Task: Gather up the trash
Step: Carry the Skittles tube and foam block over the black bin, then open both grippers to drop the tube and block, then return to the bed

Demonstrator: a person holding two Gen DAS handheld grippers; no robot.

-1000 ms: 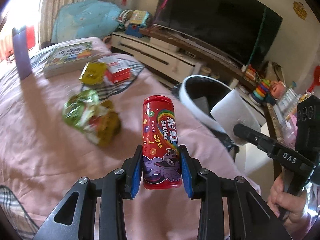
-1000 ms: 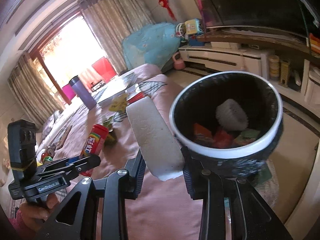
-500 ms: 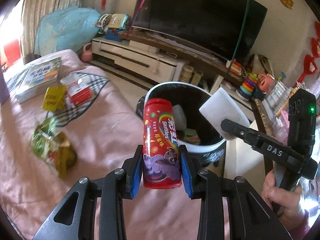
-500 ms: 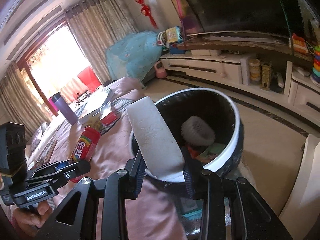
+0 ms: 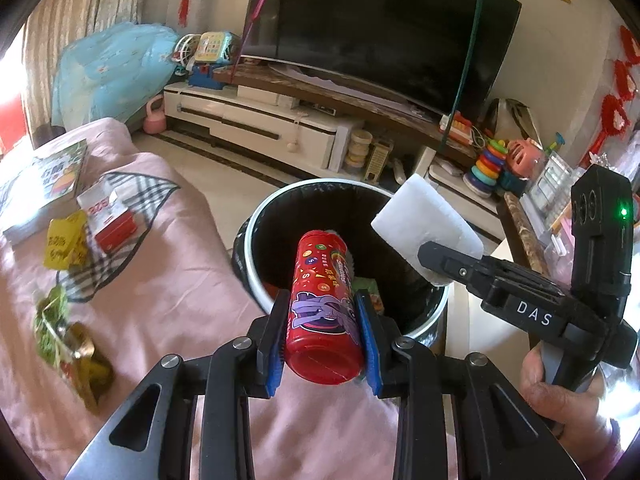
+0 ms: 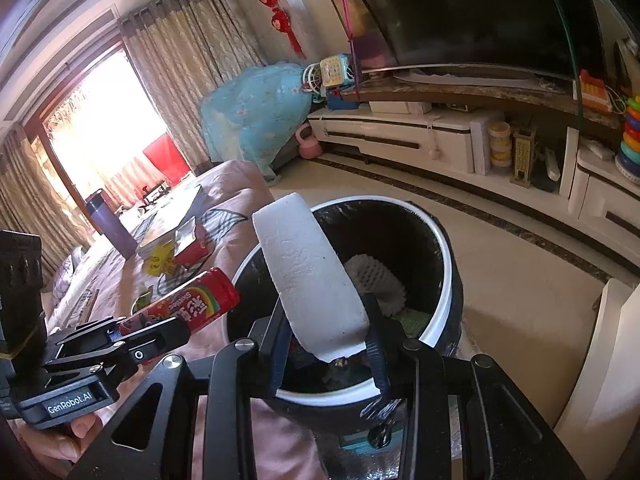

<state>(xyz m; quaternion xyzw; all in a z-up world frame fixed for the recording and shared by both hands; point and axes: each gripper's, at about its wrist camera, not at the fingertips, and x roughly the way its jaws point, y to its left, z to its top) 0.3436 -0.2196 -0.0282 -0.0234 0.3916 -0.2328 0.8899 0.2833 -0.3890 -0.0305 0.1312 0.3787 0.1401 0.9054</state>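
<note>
My left gripper [image 5: 322,344] is shut on a red Skittles tube [image 5: 322,304], tilted forward with its top over the black, white-rimmed trash bin [image 5: 256,280]. My right gripper [image 6: 328,344] is shut on a white foam block [image 6: 308,276] held over the bin [image 6: 448,276]. In the left wrist view the foam block [image 5: 424,220] and right gripper [image 5: 440,256] hang above the bin's right rim. In the right wrist view the tube [image 6: 192,304] and left gripper [image 6: 160,340] are at the bin's left. The bin holds a white foam net [image 6: 376,280] and wrappers.
On the pink cloth [image 5: 160,312] lie a green-yellow snack bag [image 5: 68,344], a yellow packet [image 5: 66,240], a red-white box [image 5: 106,220] and a book [image 5: 44,184]. A purple bottle [image 6: 112,224] stands farther back. A TV cabinet [image 5: 280,128] lines the far wall.
Both grippers have moved closer over the bin. The Skittles tube has tipped forward from upright, its top now over the bin opening. The foam block stays gripped.
</note>
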